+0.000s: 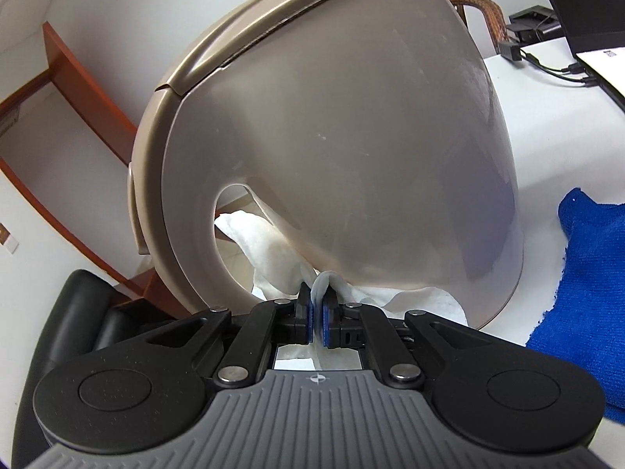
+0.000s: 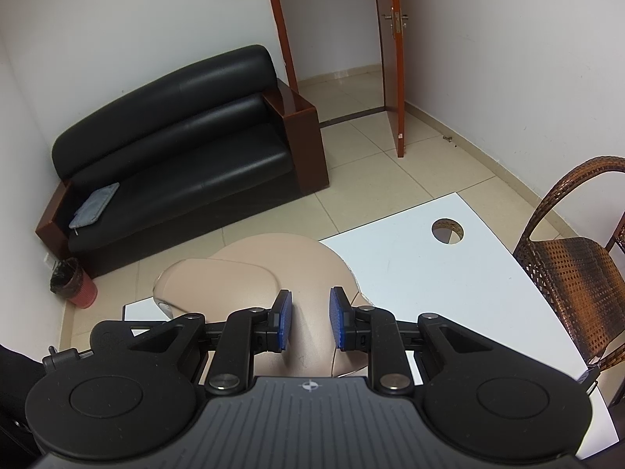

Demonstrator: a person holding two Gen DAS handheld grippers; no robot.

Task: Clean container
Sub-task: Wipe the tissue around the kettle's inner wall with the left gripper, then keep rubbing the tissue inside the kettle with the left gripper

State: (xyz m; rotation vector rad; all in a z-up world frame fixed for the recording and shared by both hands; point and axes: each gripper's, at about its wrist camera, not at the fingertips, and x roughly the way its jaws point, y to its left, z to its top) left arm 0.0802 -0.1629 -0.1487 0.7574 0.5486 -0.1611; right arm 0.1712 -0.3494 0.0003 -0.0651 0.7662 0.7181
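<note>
The left gripper (image 1: pixel 317 308) is clamped on a fold of white wipe (image 1: pixel 281 250), pressed against the lower side of the tan container (image 1: pixel 332 125), which stands on the white table (image 1: pixel 547 125) directly ahead; a blue cloth (image 1: pixel 586 273) lies just to its right; the right gripper (image 2: pixel 310 318) hovers with its fingers apart and holding nothing, directly above the container's lid (image 2: pixel 234 273); beyond stand a black sofa (image 2: pixel 175 136) and a wicker chair (image 2: pixel 574 262).

I logged a black sofa (image 2: pixel 175 129) with a grey pouch (image 2: pixel 95 210) on its seat. I noted a wicker chair (image 2: pixel 570 269), an open wooden door (image 2: pixel 392 58), and a blue towel (image 1: pixel 586 281).
</note>
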